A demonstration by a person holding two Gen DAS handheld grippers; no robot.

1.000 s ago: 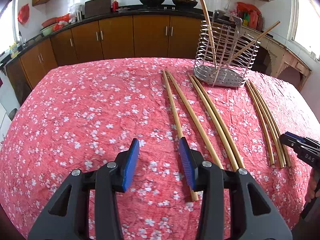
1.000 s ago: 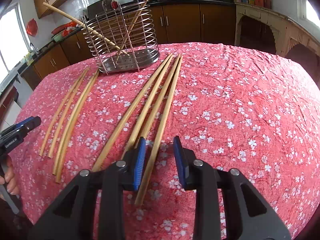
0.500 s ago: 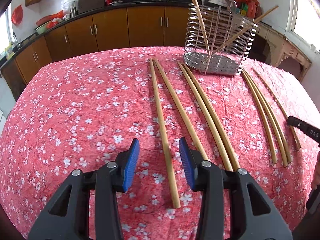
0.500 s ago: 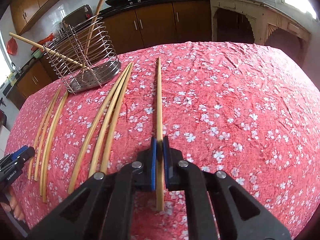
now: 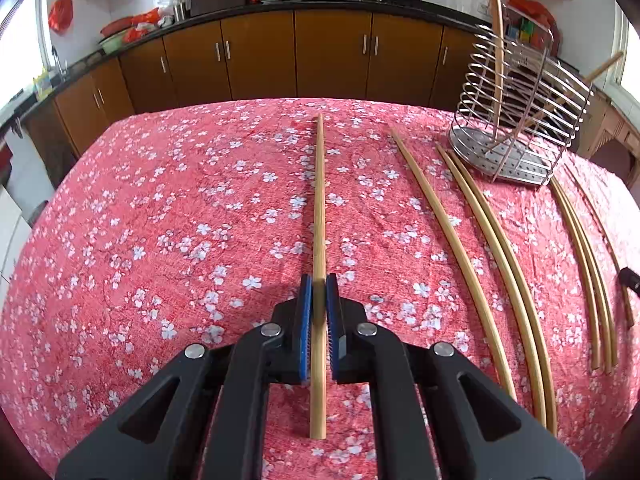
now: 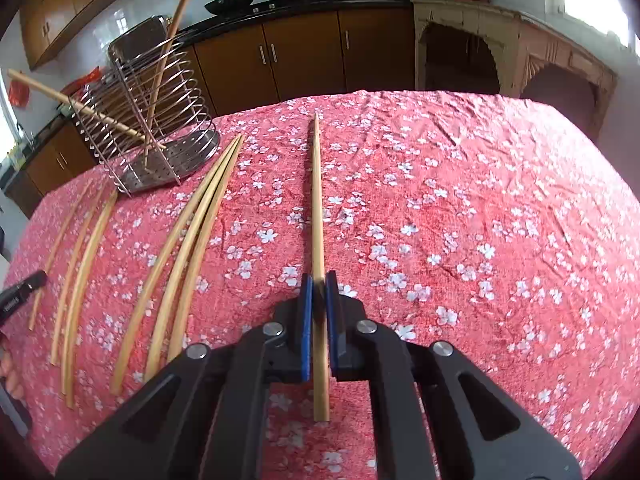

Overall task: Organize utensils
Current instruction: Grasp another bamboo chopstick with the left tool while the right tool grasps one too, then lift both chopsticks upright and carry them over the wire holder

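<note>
Long bamboo chopsticks lie in rows on a red flowered tablecloth (image 5: 160,220). My left gripper (image 5: 319,292) is shut on one chopstick (image 5: 319,200) near its near end; the stick points away along the cloth. My right gripper (image 6: 319,288) is shut on another chopstick (image 6: 317,192) the same way. A wire utensil holder (image 5: 520,120) stands at the far right in the left wrist view and holds two sticks; it also shows in the right wrist view (image 6: 148,128) at the far left.
Several loose chopsticks (image 5: 492,264) lie to the right of my left gripper, and several (image 6: 180,256) to the left of my right gripper. The other gripper's tip (image 6: 22,294) shows at the left edge. Brown kitchen cabinets (image 5: 300,56) stand behind the table.
Both grippers closed on chopsticks: the right one shut half a second ago, the left one just now. The left gripper shifted so its stick sits centred between its pads.
</note>
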